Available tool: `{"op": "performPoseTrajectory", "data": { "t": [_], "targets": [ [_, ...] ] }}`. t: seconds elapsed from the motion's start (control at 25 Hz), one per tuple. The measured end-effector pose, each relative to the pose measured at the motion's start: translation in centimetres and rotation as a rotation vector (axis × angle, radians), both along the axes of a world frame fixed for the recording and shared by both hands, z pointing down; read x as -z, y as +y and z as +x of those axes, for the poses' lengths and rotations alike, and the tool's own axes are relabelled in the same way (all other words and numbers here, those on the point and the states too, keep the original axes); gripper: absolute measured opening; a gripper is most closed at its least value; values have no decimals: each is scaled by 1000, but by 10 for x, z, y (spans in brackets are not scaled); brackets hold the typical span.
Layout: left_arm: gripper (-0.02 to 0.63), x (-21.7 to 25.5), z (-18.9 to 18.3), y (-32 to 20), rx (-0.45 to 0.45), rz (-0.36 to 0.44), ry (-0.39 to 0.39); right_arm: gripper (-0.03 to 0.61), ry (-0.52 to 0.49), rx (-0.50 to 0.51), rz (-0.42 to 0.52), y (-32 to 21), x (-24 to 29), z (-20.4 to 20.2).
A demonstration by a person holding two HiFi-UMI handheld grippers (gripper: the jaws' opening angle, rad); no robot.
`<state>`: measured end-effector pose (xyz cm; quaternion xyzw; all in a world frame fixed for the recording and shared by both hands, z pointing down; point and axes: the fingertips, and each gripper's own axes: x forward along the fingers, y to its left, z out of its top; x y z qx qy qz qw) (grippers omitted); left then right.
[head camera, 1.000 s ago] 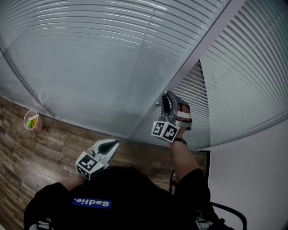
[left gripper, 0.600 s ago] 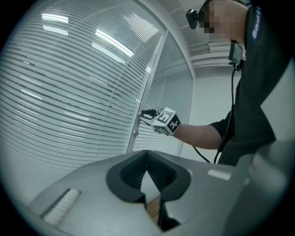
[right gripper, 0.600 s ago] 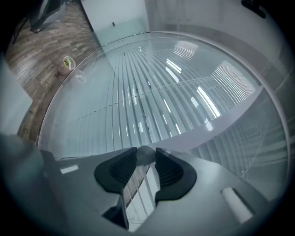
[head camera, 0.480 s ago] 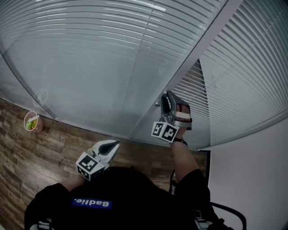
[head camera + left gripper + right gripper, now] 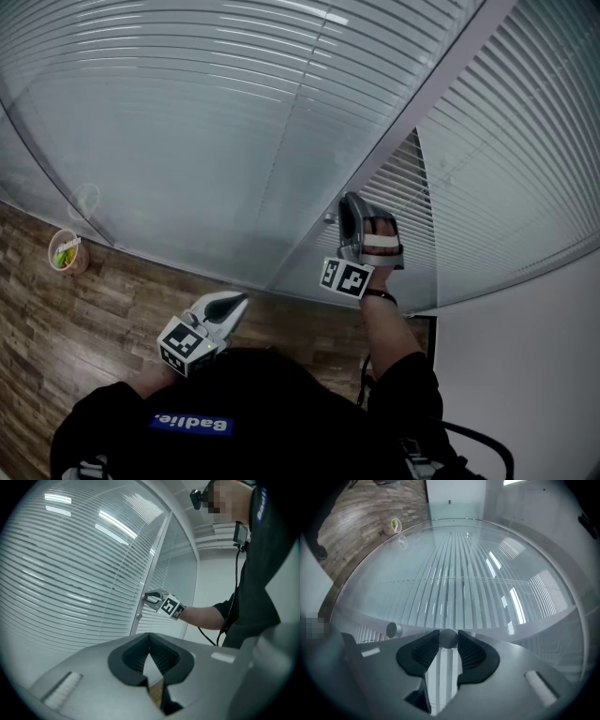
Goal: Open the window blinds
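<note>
Now right tongs [image 5: 448, 640] are closing on the blind knob [image 5: 448, 637]; left tongs [image 5: 150, 641] pressed together.

My view holds: blinds [image 5: 187, 112] far ahead; knob [image 5: 448, 638] on the post [image 5: 422, 98], right; cup [image 5: 66, 251] on the floor [image 5: 112, 319], left.

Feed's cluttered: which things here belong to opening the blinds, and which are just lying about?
Job: white slatted window blinds; round silver knob between the closing jaws of the right gripper.
Lying about: small round tub on the wooden floor; left gripper, shut, empty.
</note>
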<state>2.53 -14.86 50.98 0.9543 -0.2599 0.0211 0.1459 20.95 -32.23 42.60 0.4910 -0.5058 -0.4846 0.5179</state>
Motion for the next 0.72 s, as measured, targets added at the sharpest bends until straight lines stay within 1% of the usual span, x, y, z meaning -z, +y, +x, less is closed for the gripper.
{"op": "performPoseTrajectory", "data": {
  "t": [0.2,0.32,0.4,0.48,0.56,0.64,0.72],
  "targets": [
    [0,-2,0,0,3,1,-3,127,-245,-36,6,-1,4,0],
    [0,-1,0,0,-1,2,-7,127,-333,-52,14,-1,7,-1],
    [0,-1,0,0,-5,3,-10,127,-372,-58,14,-1,8,-1],
    [0,-1,0,0,-7,4,-11,127,-387,-59,10,0,8,-2],
    [0,-2,0,0,-8,5,-12,127,-377,-53,4,0,7,-2],
    [0,-2,0,-1,-5,4,-11,129,-323,-42,-3,0,6,-2],
    [0,-2,-1,-1,-1,0,-6,122,-222,-30,-9,0,3,-2]
  ]
}}
